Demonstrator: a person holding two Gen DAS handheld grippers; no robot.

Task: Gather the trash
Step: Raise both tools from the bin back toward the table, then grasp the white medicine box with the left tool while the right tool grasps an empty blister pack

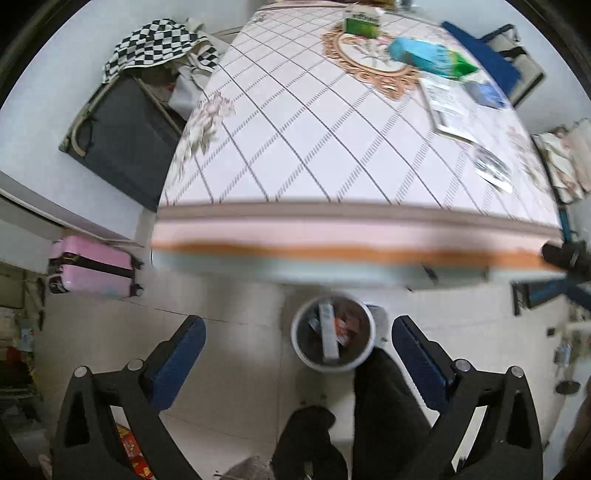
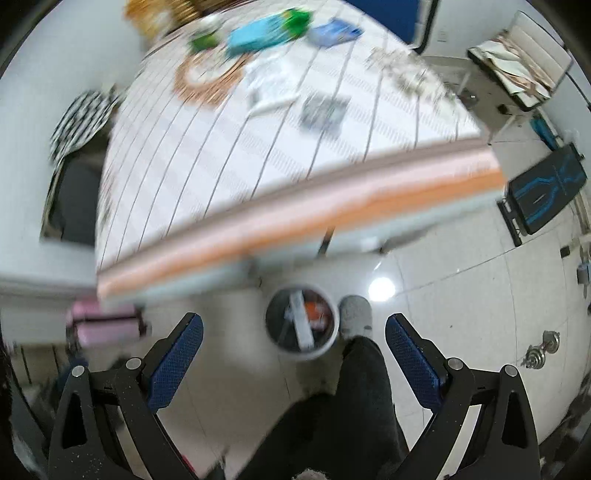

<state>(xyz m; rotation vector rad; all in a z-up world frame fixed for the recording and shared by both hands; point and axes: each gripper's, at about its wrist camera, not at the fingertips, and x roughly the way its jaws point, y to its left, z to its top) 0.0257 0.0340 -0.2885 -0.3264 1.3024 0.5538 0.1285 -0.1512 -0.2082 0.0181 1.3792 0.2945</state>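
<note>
Two grippers held high, pointing steeply down at the floor. Left gripper (image 1: pixel 297 363): jaws spread wide, nothing between the blue pads (image 1: pixel 177 363). Right gripper (image 2: pixel 293 363): jaws likewise wide apart and empty.

Directly below, between both sets of fingers: round trash bin (image 1: pixel 295 341) (image 2: pixel 334 334) standing on pale floor tiles (image 2: pixel 461 306), holding a long white strip and orange-red wrappers. Dark trouser leg (image 2: pixel 364 373) and grey slipper (image 2: pixel 354 314) just beside the bin's right side. Bare tile open to the right of the bin in the right wrist view.

Beyond the bin: near edge of the table (image 1: pixel 332 236), banded pink and orange, overhanging the floor. Near half of the tabletop bare. Toward the far right corner: dark packet (image 1: pixel 493 166), white leaflet (image 1: pixel 448 110), small blue pack (image 1: pixel 484 94), blue-green box (image 1: pixel 428 55), green carton (image 1: pixel 362 24) at the far edge.

Left of the table: pink suitcase (image 1: pixel 92 269) on the floor, dark case (image 1: pixel 125 140) under a checkered cloth (image 1: pixel 155 44).
</note>
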